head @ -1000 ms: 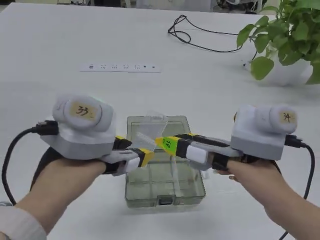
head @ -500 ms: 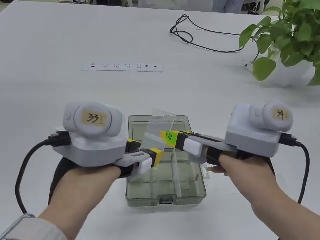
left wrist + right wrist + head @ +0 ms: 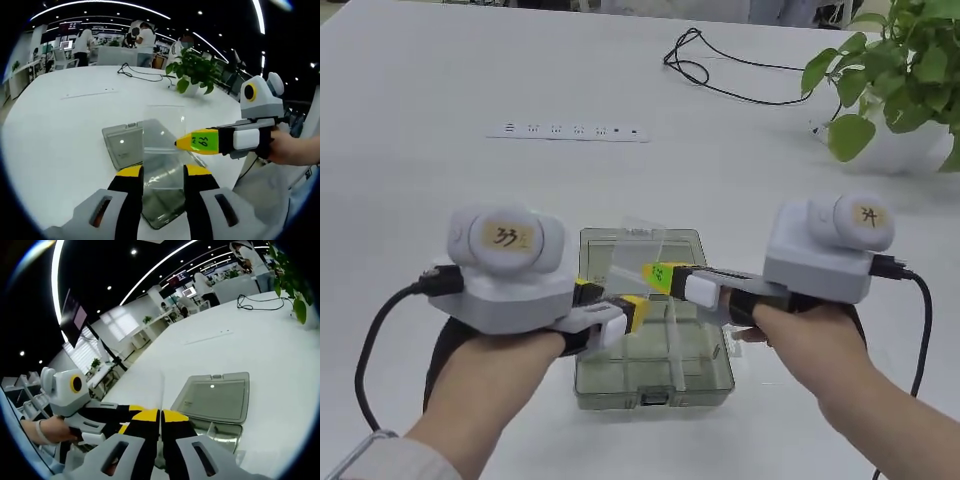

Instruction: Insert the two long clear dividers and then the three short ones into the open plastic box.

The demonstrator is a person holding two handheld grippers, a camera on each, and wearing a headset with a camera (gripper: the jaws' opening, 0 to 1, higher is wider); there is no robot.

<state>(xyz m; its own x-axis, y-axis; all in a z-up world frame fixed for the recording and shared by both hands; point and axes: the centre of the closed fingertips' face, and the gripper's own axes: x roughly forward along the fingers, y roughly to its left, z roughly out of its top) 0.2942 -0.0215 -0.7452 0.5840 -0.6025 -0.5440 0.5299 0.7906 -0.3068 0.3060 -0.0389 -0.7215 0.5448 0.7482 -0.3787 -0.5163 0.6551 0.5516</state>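
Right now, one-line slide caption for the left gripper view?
Clear divider between the left gripper's jaws, right gripper pinching its edge, above the open plastic box.

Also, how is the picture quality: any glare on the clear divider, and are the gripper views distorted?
Head view: soft, even light, sharp, hardly any shadow around the plastic box. Left gripper view: strong fisheye bending, the ceiling light strip curves; small glints on the clear divider and the box lid. Right gripper view: same bending; the divider shows edge-on as a thin line.
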